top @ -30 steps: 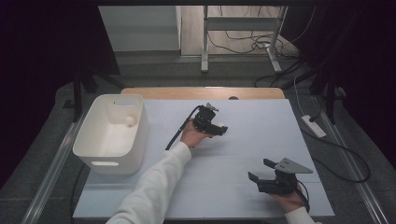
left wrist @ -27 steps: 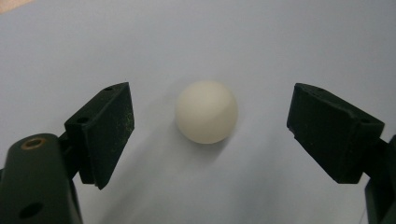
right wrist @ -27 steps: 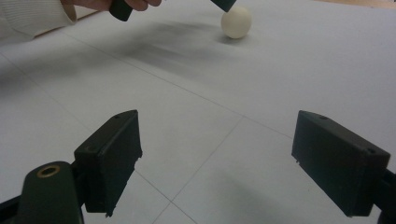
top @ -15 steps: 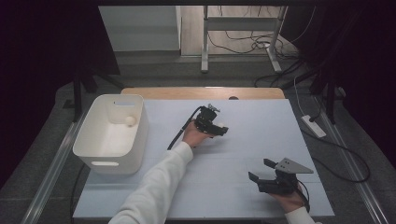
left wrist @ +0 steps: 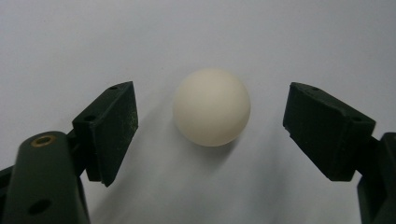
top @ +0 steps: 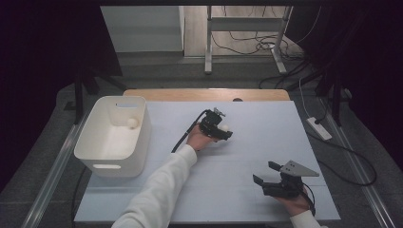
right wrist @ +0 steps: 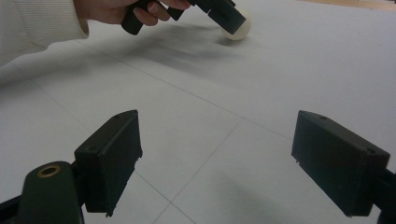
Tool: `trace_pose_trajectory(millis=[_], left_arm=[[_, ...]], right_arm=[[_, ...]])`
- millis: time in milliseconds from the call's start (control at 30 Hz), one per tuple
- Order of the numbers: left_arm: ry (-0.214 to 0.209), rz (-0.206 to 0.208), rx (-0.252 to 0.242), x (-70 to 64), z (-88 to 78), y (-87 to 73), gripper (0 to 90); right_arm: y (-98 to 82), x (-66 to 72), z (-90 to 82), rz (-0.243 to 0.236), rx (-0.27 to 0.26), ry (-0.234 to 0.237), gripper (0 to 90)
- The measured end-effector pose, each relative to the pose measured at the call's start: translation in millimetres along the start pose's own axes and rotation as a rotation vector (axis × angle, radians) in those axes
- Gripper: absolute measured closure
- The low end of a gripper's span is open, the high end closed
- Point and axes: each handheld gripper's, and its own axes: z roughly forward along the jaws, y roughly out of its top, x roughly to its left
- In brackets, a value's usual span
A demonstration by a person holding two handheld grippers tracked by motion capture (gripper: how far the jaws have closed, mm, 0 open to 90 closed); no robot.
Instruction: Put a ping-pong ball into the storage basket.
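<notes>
One ball (left wrist: pixel 211 106) lies on the bench mid-surface, toward the far edge, between the left gripper (left wrist: pixel 210 130) jaws, which have just been closing but are not yet touching it. Risk: an off-centre pinch could squirt it away. The right gripper (top: pixel 267 173) is released near the bench's right corner. The white bin (top: pixel 97 154) at the left edge contains a second ball (top: pixel 131 123).

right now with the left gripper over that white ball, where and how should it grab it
Grip the ball across its widest middle, coming down from above as the left gripper already sits. It is round and lies free on the table, so any lower or higher bite would likely squirt it out. The jaws have just been closing, with the ball between them, gaps on both sides.
</notes>
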Motion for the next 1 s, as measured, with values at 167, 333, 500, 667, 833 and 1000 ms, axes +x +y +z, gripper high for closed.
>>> trace_pose_trajectory(millis=[167, 333, 500, 667, 833, 1000], left_arm=[[-0.01, 0.001, 0.003, 0.2, 2.6, 0.5, 29.5], [-0.008, 0.009, 0.005, -0.7, 4.9, 0.7, 35.8], [0.002, 0.012, 0.009, -2.3, 6.6, 1.3, 43.6], [0.006, 0.018, 0.022, -2.3, 6.9, 2.9, 50.6], [0.007, 0.018, 0.027, -1.8, 6.1, 3.4, 51.0], [0.003, 0.014, 0.014, -1.7, 1.2, 4.9, 51.1]], right_arm=[[0.0, -0.2, -0.1, -0.001, 0.0, -0.001, 15.6], [-0.1, -0.4, -0.5, -0.002, -0.001, -0.002, 15.6], [-0.1, -0.1, -0.8, 0.001, -0.005, -0.001, 15.6], [-0.1, -0.2, -0.9, 0.001, -0.006, -0.001, 15.6], [-0.1, -0.4, -0.9, 0.002, -0.006, -0.001, 15.6], [-0.1, -0.5, -0.9, 0.003, -0.007, -0.002, 15.6]])
